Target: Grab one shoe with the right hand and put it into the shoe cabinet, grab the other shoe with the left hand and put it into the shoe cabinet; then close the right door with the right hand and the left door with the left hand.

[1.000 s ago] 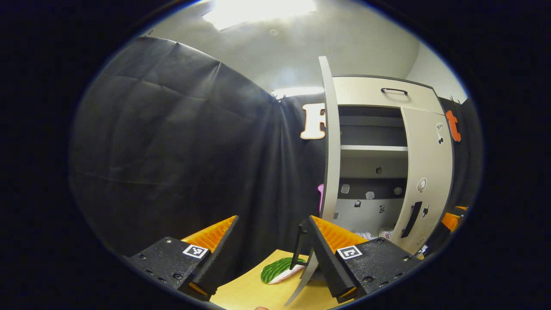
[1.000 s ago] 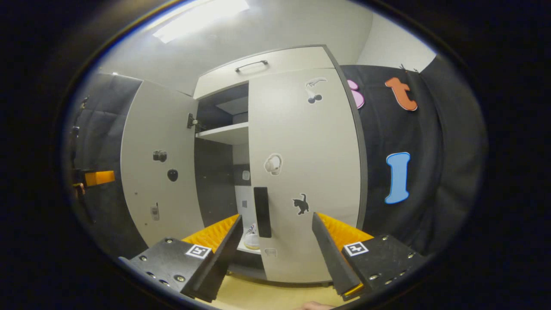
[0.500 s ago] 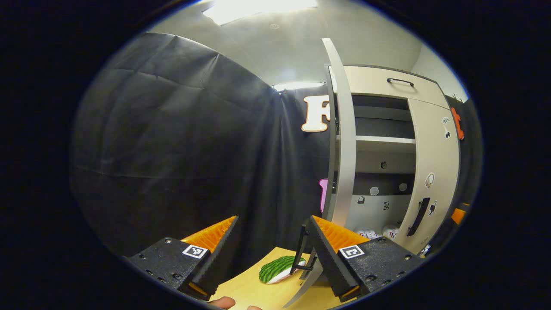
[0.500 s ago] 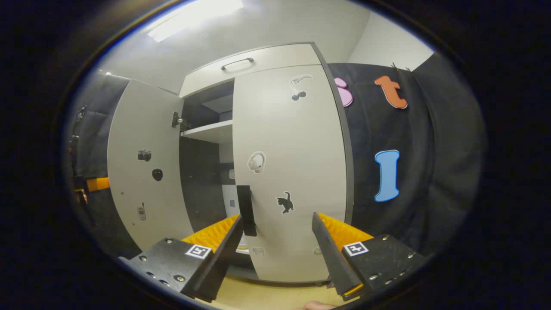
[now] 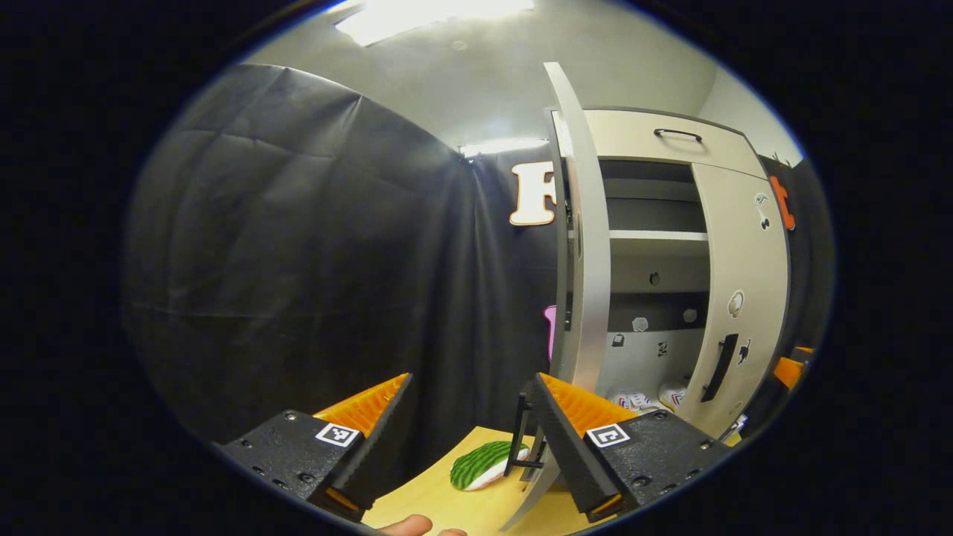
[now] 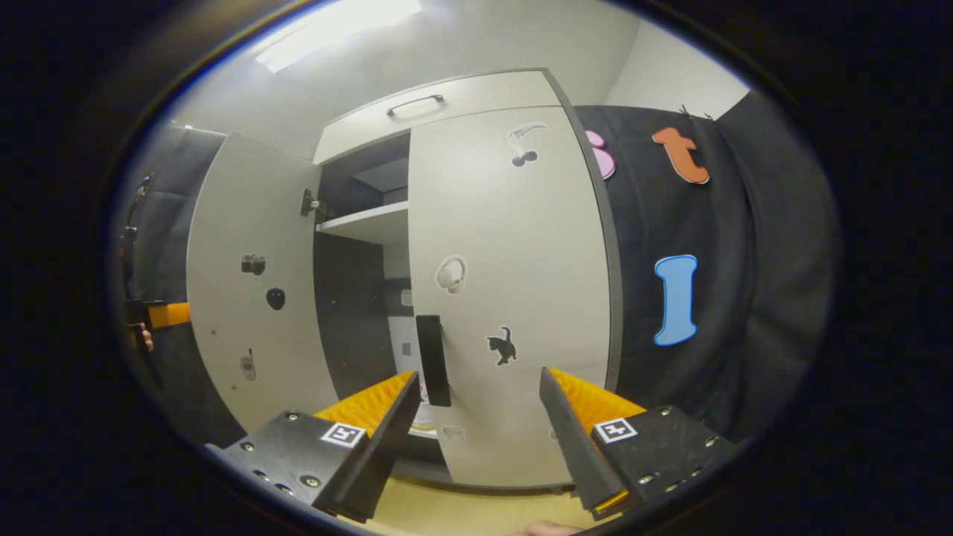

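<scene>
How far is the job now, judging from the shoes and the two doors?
Done: both shoes lie inside the cabinet. In hand: the right door looks nearly shut, the open right tool before it. Left: the left door stands open beside the open left tool.

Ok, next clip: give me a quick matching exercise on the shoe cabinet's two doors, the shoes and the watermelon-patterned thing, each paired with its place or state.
Things
1. left door
2. right door
3. shoes
4. watermelon-patterned piece

Places or states
A. lying on the wooden floor beside the left door
B. nearly shut, its dark handle facing out
C. on the cabinet's bottom shelf
D. swung wide open, seen edge-on in the left gripper view

Pairs: 1-D, 2-B, 3-C, 4-A
</scene>
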Tool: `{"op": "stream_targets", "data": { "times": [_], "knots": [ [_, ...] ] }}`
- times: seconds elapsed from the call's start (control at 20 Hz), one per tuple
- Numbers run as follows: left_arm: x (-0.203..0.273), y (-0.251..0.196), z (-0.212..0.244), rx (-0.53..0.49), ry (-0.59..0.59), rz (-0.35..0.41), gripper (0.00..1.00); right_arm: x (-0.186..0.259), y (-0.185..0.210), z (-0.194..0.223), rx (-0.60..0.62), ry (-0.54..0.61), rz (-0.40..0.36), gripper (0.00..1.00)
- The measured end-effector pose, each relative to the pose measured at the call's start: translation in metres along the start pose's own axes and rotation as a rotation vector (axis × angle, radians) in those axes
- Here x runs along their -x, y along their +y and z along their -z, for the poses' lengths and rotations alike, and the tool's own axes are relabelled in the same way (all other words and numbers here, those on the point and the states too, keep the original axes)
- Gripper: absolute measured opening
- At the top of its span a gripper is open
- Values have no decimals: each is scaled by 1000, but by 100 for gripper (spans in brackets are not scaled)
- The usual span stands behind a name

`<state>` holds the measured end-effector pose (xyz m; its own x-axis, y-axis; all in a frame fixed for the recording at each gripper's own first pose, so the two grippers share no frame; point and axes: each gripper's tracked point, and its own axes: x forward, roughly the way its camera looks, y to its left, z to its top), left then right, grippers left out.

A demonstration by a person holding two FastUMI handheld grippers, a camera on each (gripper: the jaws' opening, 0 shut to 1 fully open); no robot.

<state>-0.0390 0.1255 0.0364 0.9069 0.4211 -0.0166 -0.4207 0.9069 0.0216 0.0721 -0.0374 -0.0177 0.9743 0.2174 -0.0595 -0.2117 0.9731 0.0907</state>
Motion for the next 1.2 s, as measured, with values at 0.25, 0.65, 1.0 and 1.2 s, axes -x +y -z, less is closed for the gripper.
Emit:
{"op": "stream_targets", "data": {
  "times": [0.25, 0.65, 1.0, 1.2],
  "knots": [
    [3, -28, 4, 63, 13, 97, 94, 6, -3, -1, -11, -2, 8, 93],
    [6, -75, 6, 97, 8, 207, 99, 19, -9, -8, -13, -15, 33, 93],
    [1, -135, 7, 144, -7, 354, 94, 31, -14, -13, -15, -20, 55, 93],
    [-6, -158, 5, 161, -19, 404, 91, 40, -25, -17, -17, -32, 84, 93]
  ]
}}
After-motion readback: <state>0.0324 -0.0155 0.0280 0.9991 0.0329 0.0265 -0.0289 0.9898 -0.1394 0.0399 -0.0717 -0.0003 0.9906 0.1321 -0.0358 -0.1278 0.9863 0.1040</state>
